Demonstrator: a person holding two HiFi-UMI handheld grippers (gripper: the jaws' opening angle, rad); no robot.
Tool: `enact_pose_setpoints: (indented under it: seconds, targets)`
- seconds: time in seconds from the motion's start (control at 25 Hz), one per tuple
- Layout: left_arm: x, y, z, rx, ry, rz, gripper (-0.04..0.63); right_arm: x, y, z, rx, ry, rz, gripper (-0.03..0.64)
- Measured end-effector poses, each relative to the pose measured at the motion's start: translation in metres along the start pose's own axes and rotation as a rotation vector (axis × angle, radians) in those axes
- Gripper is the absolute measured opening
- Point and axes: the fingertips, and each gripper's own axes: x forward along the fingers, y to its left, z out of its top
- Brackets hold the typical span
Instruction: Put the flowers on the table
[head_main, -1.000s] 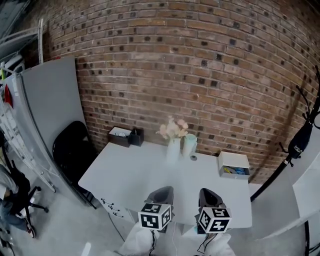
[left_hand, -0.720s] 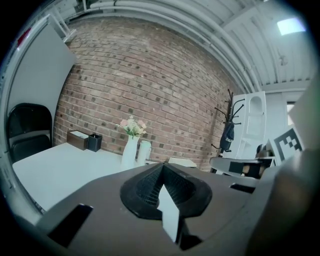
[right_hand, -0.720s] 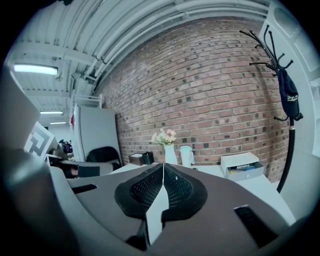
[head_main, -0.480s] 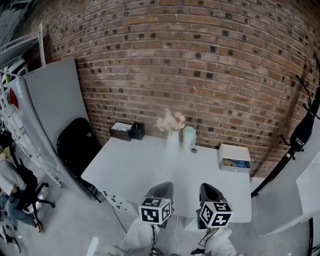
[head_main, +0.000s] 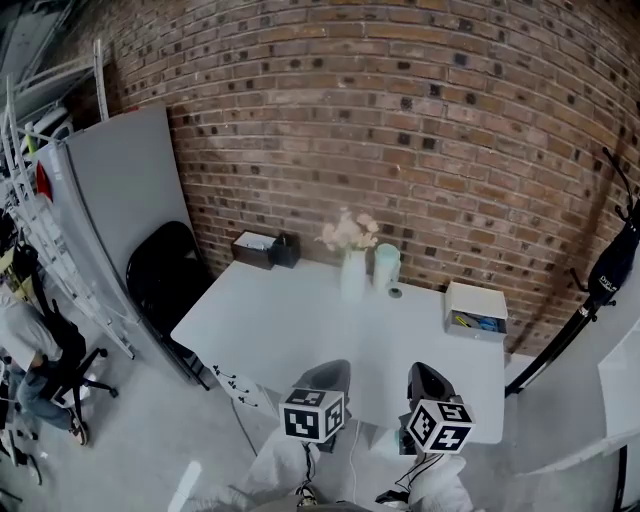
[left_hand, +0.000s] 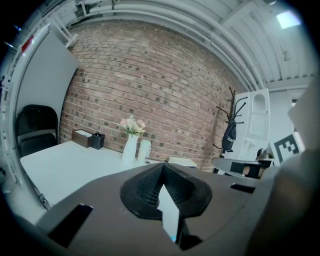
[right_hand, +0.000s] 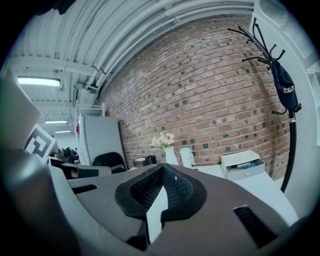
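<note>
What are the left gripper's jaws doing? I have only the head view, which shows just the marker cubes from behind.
Observer: The left gripper has its jaws together, with nothing between them.
Operator: And the right one, is it carrying anything?
Observer: No. The right gripper is shut too, and empty.

I hold my left gripper (head_main: 327, 372) and right gripper (head_main: 424, 374) side by side, pointing forward. Both have their jaws pressed together, empty.
</note>
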Motion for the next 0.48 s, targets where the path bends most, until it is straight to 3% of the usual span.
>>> enact_pose_setpoints:
  seconds: [0.48]
  targets:
    - [-0.012, -0.01, -0.007, 0.002, -0.003, 0.022, 0.009, -0.012, 0.004, -0.003, -0.026, 0.019, 0.032, 0.023]
